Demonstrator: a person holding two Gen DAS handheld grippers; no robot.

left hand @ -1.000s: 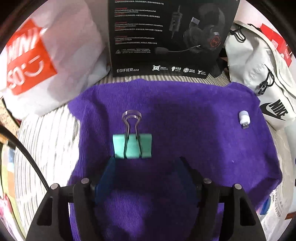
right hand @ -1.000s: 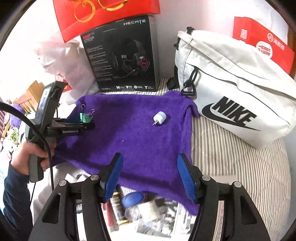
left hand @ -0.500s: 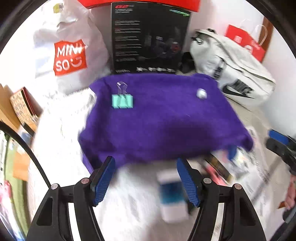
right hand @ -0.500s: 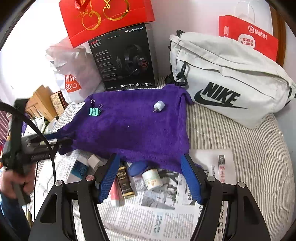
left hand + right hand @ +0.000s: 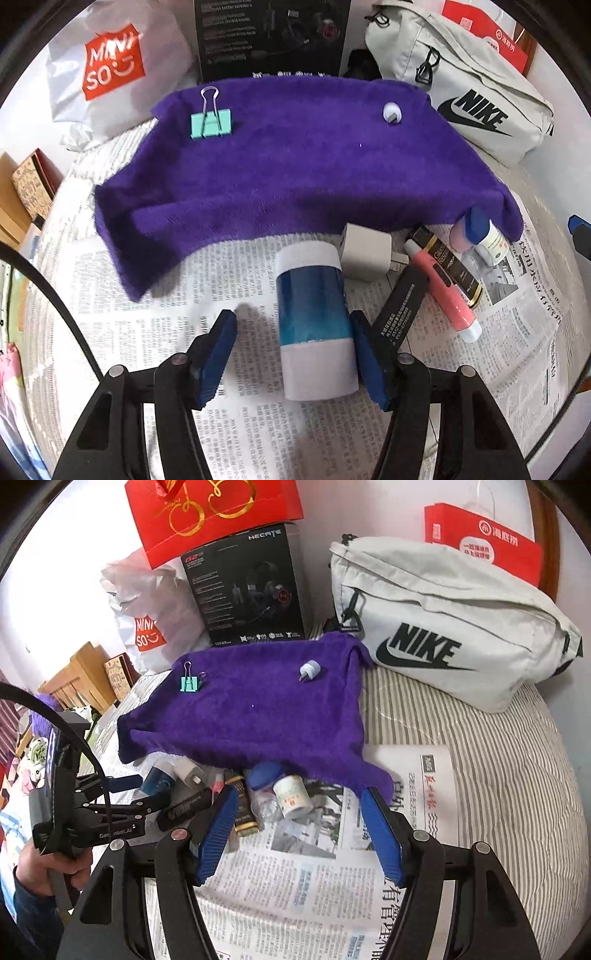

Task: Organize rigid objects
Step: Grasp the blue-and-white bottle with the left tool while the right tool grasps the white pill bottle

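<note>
A blue and white cylinder (image 5: 314, 317) lies on the newspaper between the fingers of my left gripper (image 5: 291, 325). The jaws are closing; the right pad is at its side, and the left pad stands clear of it. A white charger cube (image 5: 365, 254), a black tube (image 5: 397, 314), a pink tube (image 5: 443, 291) and a black-and-gold bottle (image 5: 454, 269) lie beside it. On the purple towel (image 5: 295, 166) rest a teal binder clip (image 5: 211, 124) and a small white plug (image 5: 392, 112). My right gripper (image 5: 300, 794) hangs open above a white jar (image 5: 293, 797) and a blue-capped bottle (image 5: 263, 773).
A white Nike bag (image 5: 443, 627) lies at the right on the striped bedding (image 5: 498, 757). A black headset box (image 5: 247, 590), a Miniso bag (image 5: 110, 66) and red paper bags (image 5: 214, 509) stand behind the towel. Newspaper (image 5: 295, 886) covers the near side.
My left gripper has drawn back from the binder clip across the towel to the newspaper and now straddles the cylinder. My right gripper pulled back too, bringing the heap of small items into view.
</note>
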